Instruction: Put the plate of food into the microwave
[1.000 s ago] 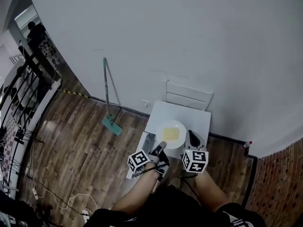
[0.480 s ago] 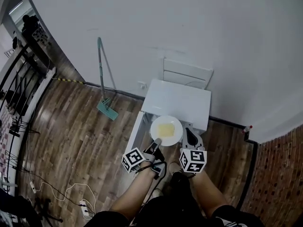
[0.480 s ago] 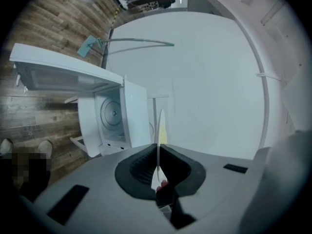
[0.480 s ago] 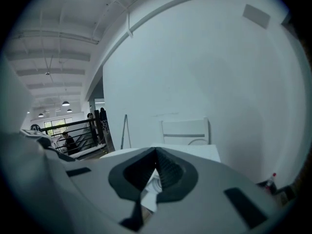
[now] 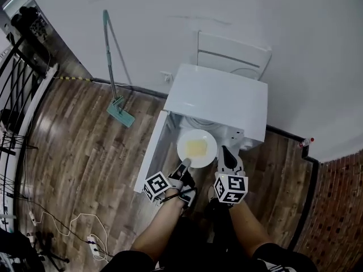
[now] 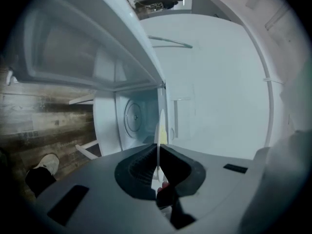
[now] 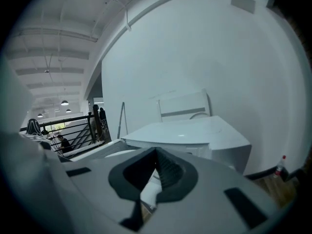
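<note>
A white plate (image 5: 197, 148) with a flat yellow piece of food hangs in front of the white microwave (image 5: 218, 98), level with its open cavity. My left gripper (image 5: 185, 165) is shut on the plate's near rim. In the left gripper view the plate (image 6: 159, 130) shows edge-on, pinched between the pads of the left gripper (image 6: 158, 156), and the microwave's round turntable (image 6: 134, 116) lies ahead. My right gripper (image 5: 226, 157) is just right of the plate, shut and holding nothing. In its own view the right gripper (image 7: 156, 156) points at the microwave (image 7: 195, 133).
The microwave door (image 5: 150, 152) swings out to the left and fills the upper left as the door (image 6: 83, 57). A mop (image 5: 110, 67) leans on the wall, with a white chair (image 5: 232, 50) behind the microwave. Cables (image 5: 68, 237) lie on the wooden floor and a small bottle (image 5: 308, 142) stands at the right.
The plate, still in my left gripper, has come off the top of the microwave and now hangs lower, in front of the open cavity. Both grippers came nearer and lower with it.
</note>
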Demonstrator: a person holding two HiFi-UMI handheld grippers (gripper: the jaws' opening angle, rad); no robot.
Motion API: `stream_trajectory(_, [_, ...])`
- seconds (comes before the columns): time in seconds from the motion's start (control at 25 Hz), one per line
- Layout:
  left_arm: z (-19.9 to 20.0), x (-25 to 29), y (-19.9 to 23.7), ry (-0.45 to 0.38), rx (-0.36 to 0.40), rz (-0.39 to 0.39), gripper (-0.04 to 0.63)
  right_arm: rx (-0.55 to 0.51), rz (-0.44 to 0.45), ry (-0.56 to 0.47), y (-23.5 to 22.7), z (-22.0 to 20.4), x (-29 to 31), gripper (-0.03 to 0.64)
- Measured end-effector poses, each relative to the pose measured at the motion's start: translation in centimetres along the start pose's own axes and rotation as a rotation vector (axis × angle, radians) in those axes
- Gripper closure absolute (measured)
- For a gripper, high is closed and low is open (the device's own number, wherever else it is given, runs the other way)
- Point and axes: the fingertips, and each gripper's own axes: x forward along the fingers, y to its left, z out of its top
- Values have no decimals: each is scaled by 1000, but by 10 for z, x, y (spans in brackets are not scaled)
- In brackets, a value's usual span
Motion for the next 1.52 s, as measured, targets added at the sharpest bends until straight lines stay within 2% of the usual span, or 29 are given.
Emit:
stream_trajectory(0.16, [16, 38, 64, -2, 32, -21, 583, -12, -4, -65, -8, -46, 44, 604])
stream_trajectory(0.32, [22, 78, 105, 2, 60, -81, 582, -36, -15, -137, -19, -79, 80, 604])
stream_trajectory(0.48, [32, 106, 124, -4, 35, -151, 581, -31, -21, -150, -33, -104, 100, 604])
stream_trajectory(0.64, [49, 127, 120, 9, 83, -193, 581, -9, -12, -197, -39, -116, 88, 604])
stream_trajectory(0.8, [60, 148, 122, 4, 66, -142, 581, -24, 11, -203, -32, -114, 83, 604])
stream_trajectory(0.92, [60, 168, 117, -6, 42, -133, 581, -6, 8, -199, -33, -106, 91, 604])
stream_trajectory(1.04, [57, 189, 113, 5, 24, -124, 581, -55, -4, -192, -33, -107, 101, 604])
stream_trajectory(1.32, [66, 217, 99, -5, 124, -41, 580, -8, 29, -169, -37, -110, 101, 604])
stream_trajectory(1.52, [81, 233, 96, -23, 250, 51, 575, -6, 31, -183, -41, -104, 100, 604])
